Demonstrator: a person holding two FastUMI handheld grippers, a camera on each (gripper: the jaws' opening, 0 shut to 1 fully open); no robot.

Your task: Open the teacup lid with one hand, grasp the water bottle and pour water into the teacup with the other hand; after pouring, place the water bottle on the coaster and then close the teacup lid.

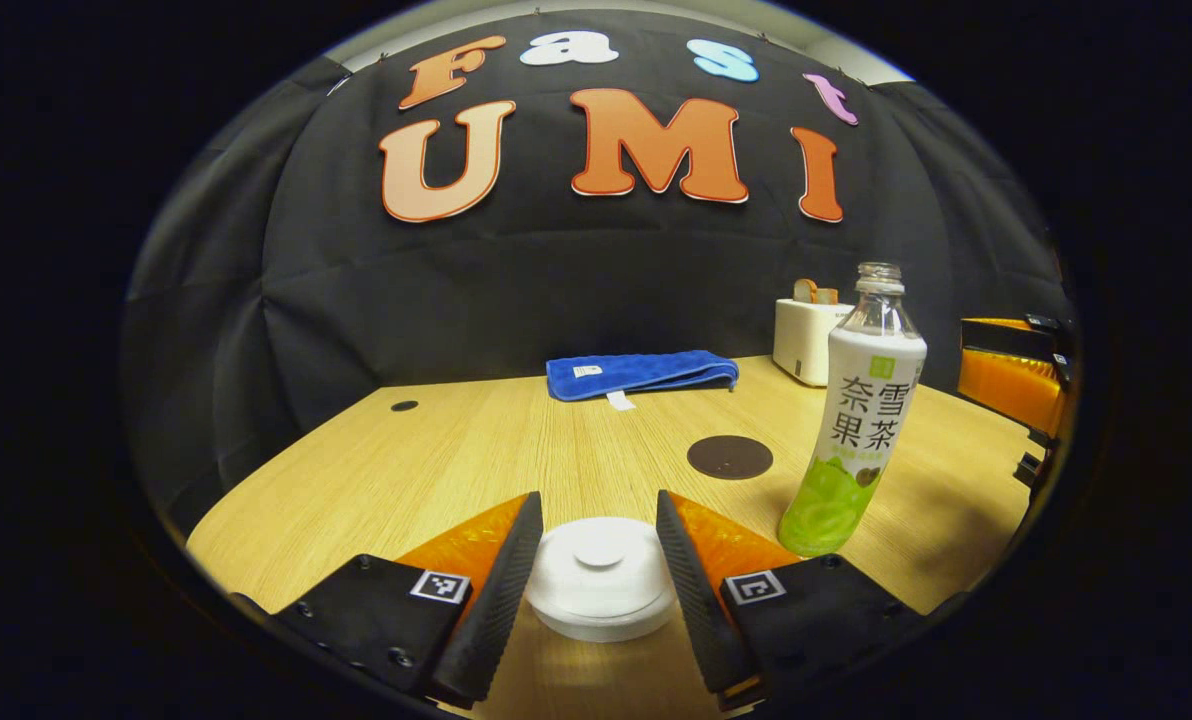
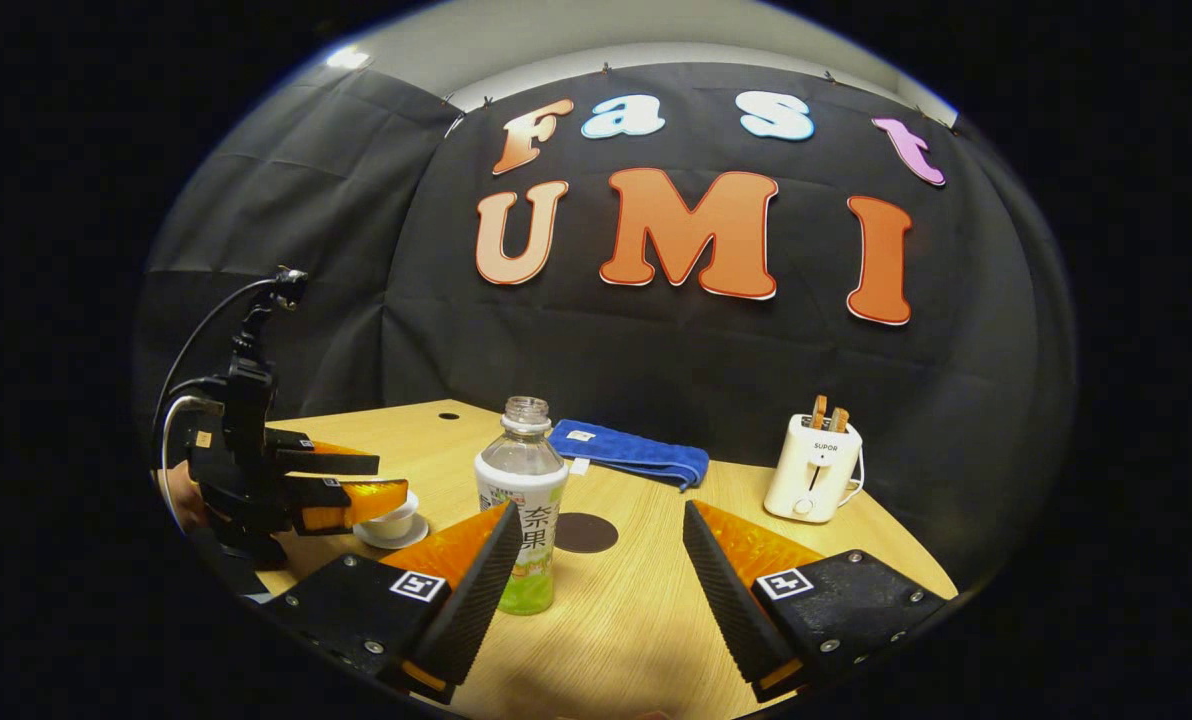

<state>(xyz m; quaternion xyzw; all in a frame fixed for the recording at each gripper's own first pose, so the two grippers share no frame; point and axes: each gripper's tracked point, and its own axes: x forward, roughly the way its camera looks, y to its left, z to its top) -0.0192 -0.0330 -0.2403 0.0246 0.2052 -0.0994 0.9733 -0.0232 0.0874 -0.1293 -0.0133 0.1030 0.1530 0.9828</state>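
Straddling teacup lid (image 1: 601, 568): left gripper (image 1: 599, 578) jaws apart; right gripper (image 2: 596, 575) spread, water bottle (image 2: 524, 505) ahead-left.

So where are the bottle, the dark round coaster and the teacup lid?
Clear plastic bottle with white-green label (image 1: 871, 410): left gripper view, on its label.
Dark round coaster (image 1: 729, 457): left gripper view, its centre.
White round teacup lid (image 1: 599, 548): left gripper view, its knob.

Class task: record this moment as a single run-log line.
left tongs: open, straddling white round teacup lid | right tongs: open | uncapped plastic tea bottle: upright on wooden table | dark round coaster: bare
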